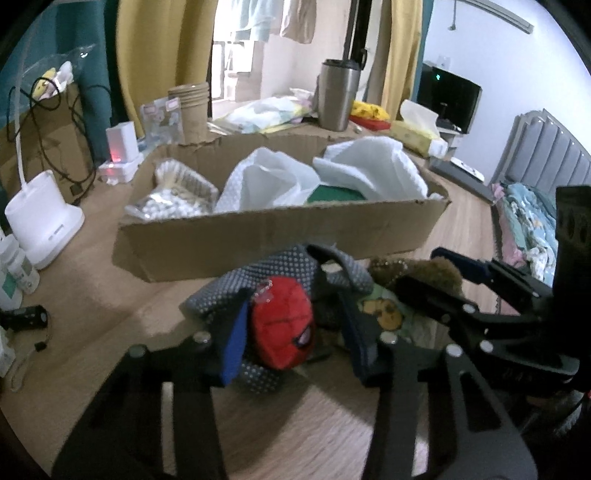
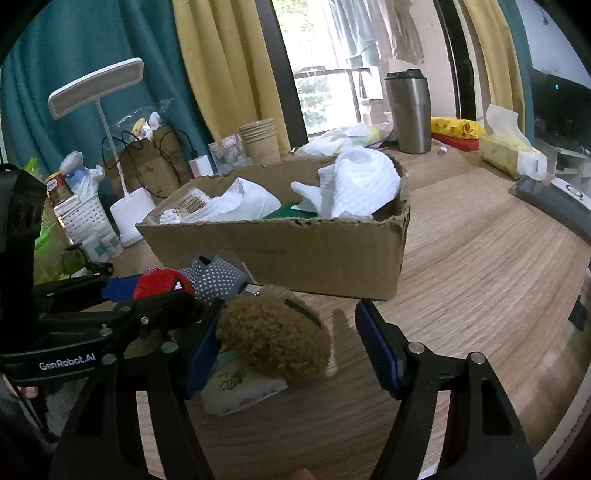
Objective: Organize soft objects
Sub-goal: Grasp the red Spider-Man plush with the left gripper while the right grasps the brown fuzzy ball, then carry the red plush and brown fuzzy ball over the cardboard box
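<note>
While some soft things are already seen in the cardboard box (image 1: 280, 236) (white cloths (image 1: 373, 170) and a green one), more are left on the table (image 2: 480, 266). The red plush (image 1: 284, 326) is framed by the left gripper (image 1: 291, 345), spread wide, at 12 o'clock. The brown fuzzy toy (image 2: 275, 338) is found at 10 o'clock of the right gripper (image 2: 291, 354), also wide and empty. The dotted gray cloth (image 1: 288, 269) lies behind.

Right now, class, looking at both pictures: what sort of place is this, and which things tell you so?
Most likely a bedroom or studio flat at home. A padded headboard with patterned bedding stands to one side, curtains frame a window with laundry hanging outside, and the wooden table holds household clutter.
</note>
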Action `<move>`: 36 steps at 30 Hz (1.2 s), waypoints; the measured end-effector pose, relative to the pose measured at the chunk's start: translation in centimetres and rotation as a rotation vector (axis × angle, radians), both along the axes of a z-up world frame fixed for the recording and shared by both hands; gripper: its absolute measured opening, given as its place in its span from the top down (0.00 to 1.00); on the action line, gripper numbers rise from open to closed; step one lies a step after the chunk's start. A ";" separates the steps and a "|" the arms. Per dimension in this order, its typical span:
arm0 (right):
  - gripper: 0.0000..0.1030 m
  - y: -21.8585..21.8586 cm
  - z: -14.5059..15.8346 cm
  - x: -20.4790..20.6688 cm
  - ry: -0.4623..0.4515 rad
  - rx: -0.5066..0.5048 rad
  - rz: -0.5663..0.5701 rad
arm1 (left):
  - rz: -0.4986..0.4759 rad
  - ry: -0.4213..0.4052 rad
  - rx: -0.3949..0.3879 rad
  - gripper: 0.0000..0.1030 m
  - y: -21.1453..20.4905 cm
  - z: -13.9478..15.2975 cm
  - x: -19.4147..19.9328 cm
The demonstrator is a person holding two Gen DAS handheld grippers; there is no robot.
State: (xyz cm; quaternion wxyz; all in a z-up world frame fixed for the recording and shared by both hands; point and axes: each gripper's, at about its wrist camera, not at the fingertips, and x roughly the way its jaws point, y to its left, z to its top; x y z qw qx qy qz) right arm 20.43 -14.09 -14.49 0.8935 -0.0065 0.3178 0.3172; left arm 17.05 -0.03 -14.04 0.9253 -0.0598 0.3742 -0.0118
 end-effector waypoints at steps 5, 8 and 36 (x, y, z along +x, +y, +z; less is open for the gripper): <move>0.53 0.2 -0.2 0.0 0.008 -0.002 0.010 | 0.007 0.001 0.002 0.66 0.2 -0.1 -0.1; 0.58 0.2 -0.3 -0.1 0.007 -0.004 0.011 | 0.003 0.000 0.004 0.69 0.2 -0.1 -0.3; 0.62 -1.4 4.0 -2.5 -0.116 0.021 -0.025 | -0.005 -0.121 0.004 0.70 0.5 3.9 -2.9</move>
